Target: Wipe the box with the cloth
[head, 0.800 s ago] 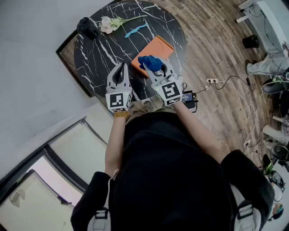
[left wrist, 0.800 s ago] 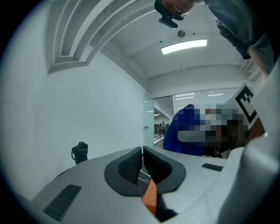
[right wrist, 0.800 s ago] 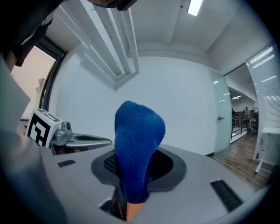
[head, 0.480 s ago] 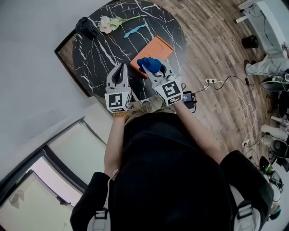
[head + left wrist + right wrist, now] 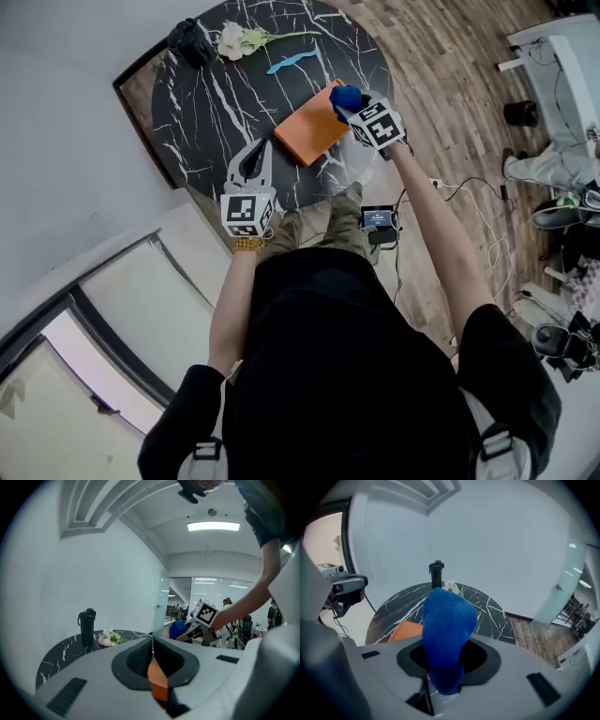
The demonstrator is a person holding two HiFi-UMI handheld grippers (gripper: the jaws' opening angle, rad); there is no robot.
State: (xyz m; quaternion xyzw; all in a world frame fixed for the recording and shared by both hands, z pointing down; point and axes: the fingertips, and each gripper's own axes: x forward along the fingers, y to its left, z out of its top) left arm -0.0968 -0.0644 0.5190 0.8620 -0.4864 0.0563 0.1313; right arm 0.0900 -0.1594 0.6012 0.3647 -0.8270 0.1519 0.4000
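Note:
An orange flat box (image 5: 312,136) lies on the round black marble table (image 5: 216,103). My right gripper (image 5: 354,101) is shut on a bunched blue cloth (image 5: 346,96), which it holds over the box's far right corner. The right gripper view shows the cloth (image 5: 447,634) standing up out of the jaws, with the box (image 5: 407,631) behind it to the left. My left gripper (image 5: 257,155) hovers shut and holds nothing, at the table's near edge, left of the box. From the left gripper view (image 5: 151,656) the right gripper's marker cube (image 5: 205,612) and the cloth (image 5: 178,630) show ahead.
A black bottle (image 5: 190,39), white flowers (image 5: 236,39) and a teal strip (image 5: 292,62) lie at the table's far side. A dark framed panel (image 5: 139,89) leans at the table's left. A small device (image 5: 379,221) and white cables lie on the wooden floor, right.
The right gripper has carried the blue cloth from the box's near end to its far right corner. The left gripper has stayed near the table's front edge.

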